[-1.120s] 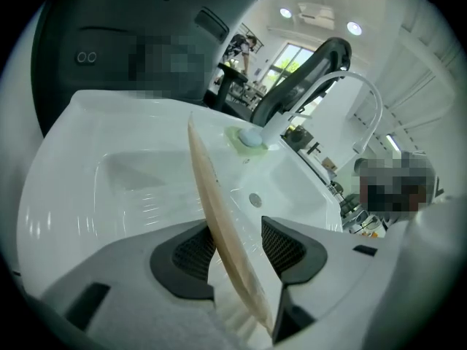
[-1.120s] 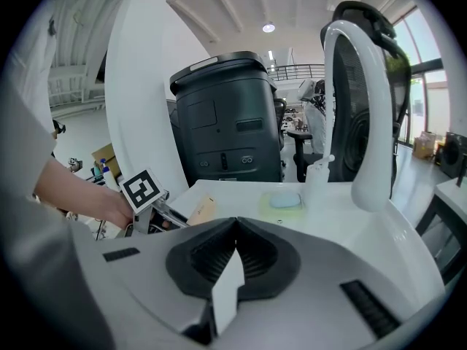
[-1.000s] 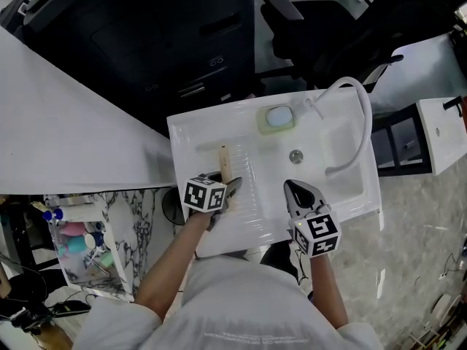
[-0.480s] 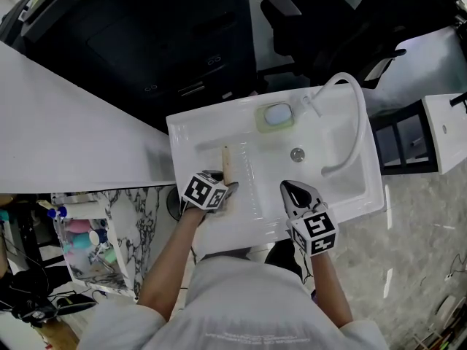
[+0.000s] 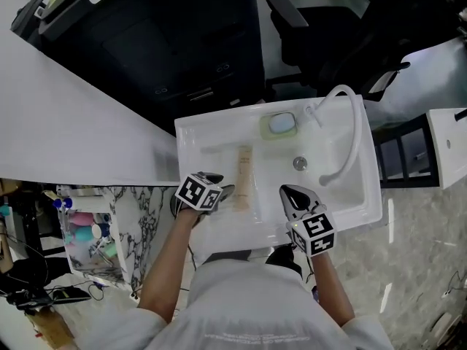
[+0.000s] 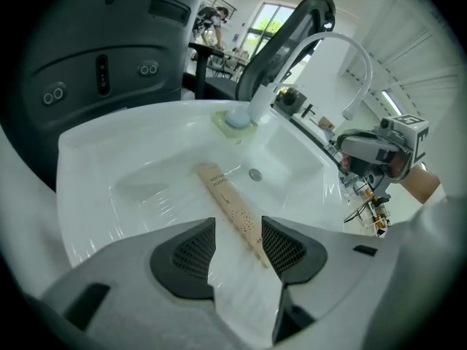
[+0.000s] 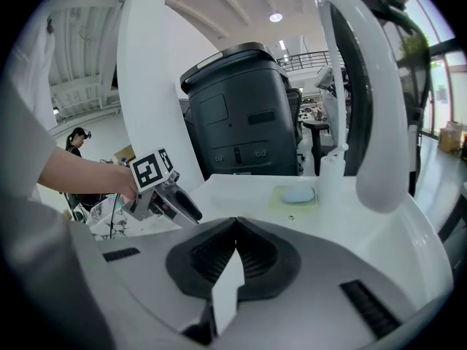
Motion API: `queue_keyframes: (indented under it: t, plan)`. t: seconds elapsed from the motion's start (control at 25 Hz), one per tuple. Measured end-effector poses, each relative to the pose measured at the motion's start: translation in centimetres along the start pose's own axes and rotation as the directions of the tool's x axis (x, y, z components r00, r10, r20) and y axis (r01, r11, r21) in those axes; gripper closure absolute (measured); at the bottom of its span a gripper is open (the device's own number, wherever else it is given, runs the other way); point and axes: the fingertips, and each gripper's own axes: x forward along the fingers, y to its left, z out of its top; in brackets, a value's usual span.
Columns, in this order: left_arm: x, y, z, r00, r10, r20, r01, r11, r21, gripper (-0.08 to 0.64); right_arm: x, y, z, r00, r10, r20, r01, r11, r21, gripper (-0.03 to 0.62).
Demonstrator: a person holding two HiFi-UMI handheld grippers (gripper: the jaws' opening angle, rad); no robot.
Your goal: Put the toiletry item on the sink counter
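Sink counter [image 5: 197,141]: tube [image 5: 243,177], soap [image 5: 282,123] in dish [image 5: 263,131]

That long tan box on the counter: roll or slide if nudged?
Likely slides rather than rolls: the tan box looks flat-sided and lies on the glossy sink counter. Slim like a carton, so probably light and crushable.

A second ago the left hand-held gripper [image 6: 238,240] covered the near half of the slim beige toiletry pack [image 5: 243,175]. Now its jaws stand apart and it has drawn back toward the person. The pack shows at full length, lying flat on the sink's ribbed tabletop [image 5: 204,152], its near end between the parted jaws.
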Motion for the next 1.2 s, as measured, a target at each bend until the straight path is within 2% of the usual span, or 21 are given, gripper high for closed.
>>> queue_keyframes:
  t: [0.12,0.24,0.32,0.48,0.6,0.84,1.04,1.12,1.2]
  plan:
    - [-1.5,0.3,0.5,0.998,0.044,0.05,-0.043,0.999,-0.016,0.388,0.1,0.4,1.6,1.0,0.023,0.016,-0.022,0.999,-0.031,0.595]
    - [-3.5,0.7,1.8,0.985,0.104,0.135,-0.099,0.994,-0.039,0.388,0.0,0.9,3.3,0.998,0.05,0.033,-0.048,0.996,-0.073,0.595]
    - [-5.0,0.5,2.7,0.972,0.134,0.193,-0.128,0.991,-0.044,0.392,-0.2,1.2,4.4,0.997,0.063,0.049,-0.058,0.993,-0.105,0.595]
    - [-8.6,-0.5,4.6,0.932,0.173,0.319,-0.172,0.985,-0.03,0.483,-1.0,2.0,6.8,0.993,0.071,0.098,-0.056,0.987,-0.148,0.595]
    - [-11.5,-1.5,6.2,0.884,0.188,0.429,-0.203,0.979,-0.012,0.525,-1.8,2.2,8.8,0.987,0.067,0.143,-0.04,0.982,-0.187,0.595]
    - [-17.9,-4.3,8.8,0.745,0.221,0.629,-0.307,0.951,0.03,0.549,-3.9,2.9,12.7,0.973,0.072,0.22,0.004,0.945,-0.327,0.595]
    - [-22.4,-7.9,10.2,0.64,0.198,0.742,-0.369,0.927,0.072,0.549,-6.6,3.5,16.0,0.954,0.053,0.295,0.078,0.907,-0.415,0.595]
    - [-23.7,-9.2,10.7,0.616,0.182,0.766,-0.393,0.914,0.098,0.549,-7.8,3.6,17.2,0.944,0.048,0.325,0.099,0.902,-0.42,0.595]
    - [-24.8,-10.4,11.3,0.603,0.179,0.777,-0.434,0.891,0.132,0.549,-9.0,3.6,18.5,0.931,0.043,0.362,0.121,0.9,-0.418,0.595]
